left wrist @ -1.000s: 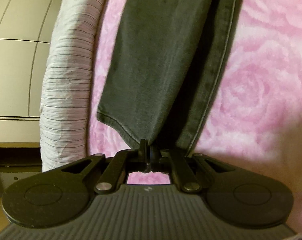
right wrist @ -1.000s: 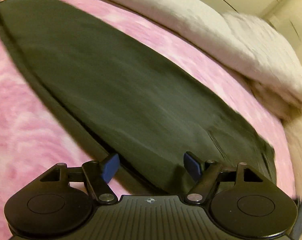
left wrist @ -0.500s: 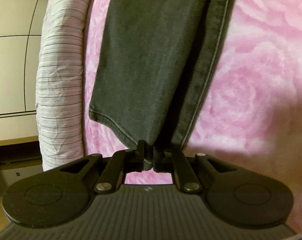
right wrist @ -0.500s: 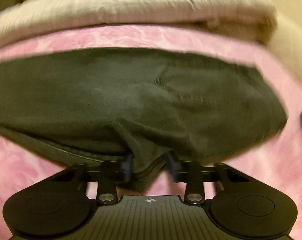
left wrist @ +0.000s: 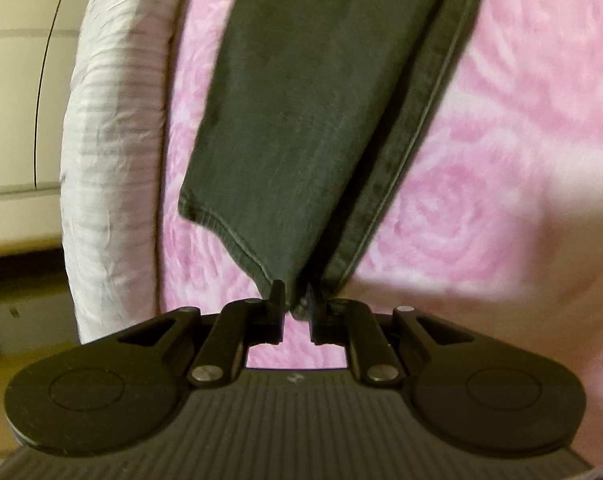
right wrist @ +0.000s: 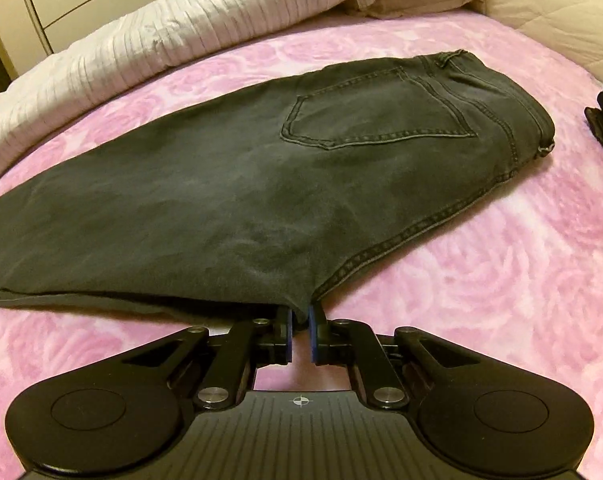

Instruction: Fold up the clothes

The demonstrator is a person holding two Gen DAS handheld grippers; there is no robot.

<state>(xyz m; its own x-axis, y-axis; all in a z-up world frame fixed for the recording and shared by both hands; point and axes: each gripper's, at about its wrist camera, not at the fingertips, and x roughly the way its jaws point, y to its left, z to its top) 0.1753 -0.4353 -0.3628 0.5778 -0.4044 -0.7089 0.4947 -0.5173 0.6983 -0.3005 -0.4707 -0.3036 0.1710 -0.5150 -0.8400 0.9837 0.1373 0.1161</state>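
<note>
Hand-held gripper (right wrist: 299, 326) pinches black jeans (right wrist: 261, 200) — pink bedspread (right wrist: 501, 300) beneath.

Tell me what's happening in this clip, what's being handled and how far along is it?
A person is folding a pair of dark jeans on a bed with a pink rose-patterned blanket, using a hand-held tool in each hand. The left tool is pinching the hem end of the legs. The right tool is clamped on the jeans' near edge at the crotch. The jeans lie with the legs stacked, back pocket up. A white duvet sits bunched along the far side.
</note>
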